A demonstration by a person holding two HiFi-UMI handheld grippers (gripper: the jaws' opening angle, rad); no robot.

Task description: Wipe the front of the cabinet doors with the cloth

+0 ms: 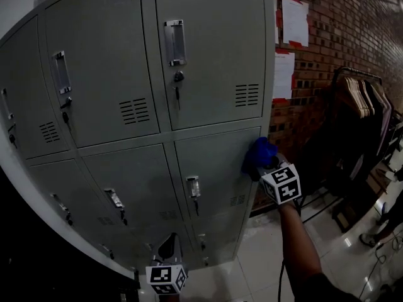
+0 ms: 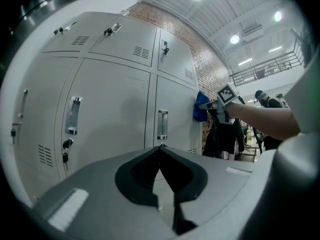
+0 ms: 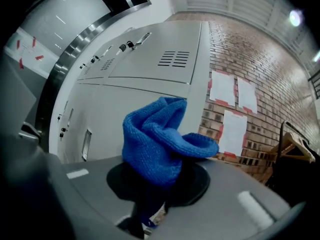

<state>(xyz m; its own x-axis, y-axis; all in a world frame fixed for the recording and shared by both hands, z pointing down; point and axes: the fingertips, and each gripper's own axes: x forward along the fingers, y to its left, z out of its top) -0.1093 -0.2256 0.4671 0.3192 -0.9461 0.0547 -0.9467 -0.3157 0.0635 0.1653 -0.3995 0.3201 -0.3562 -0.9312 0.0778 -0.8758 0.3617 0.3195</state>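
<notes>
Right gripper (image 1: 268, 166) pinches cloth (image 1: 259, 153), 3 o'clock.
Cloth touches lower cabinet door (image 1: 214, 168); left gripper (image 1: 169, 248) jaws pressed together, 6 o'clock.

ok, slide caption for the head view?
Right claw holds blue cloth at lower-right cabinet door; left claw shut, idle below.

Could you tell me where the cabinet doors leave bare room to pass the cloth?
Free: the lower right door between the cloth and its handle; the upper right door above its vent. Crowded: around handles and keys.
</notes>
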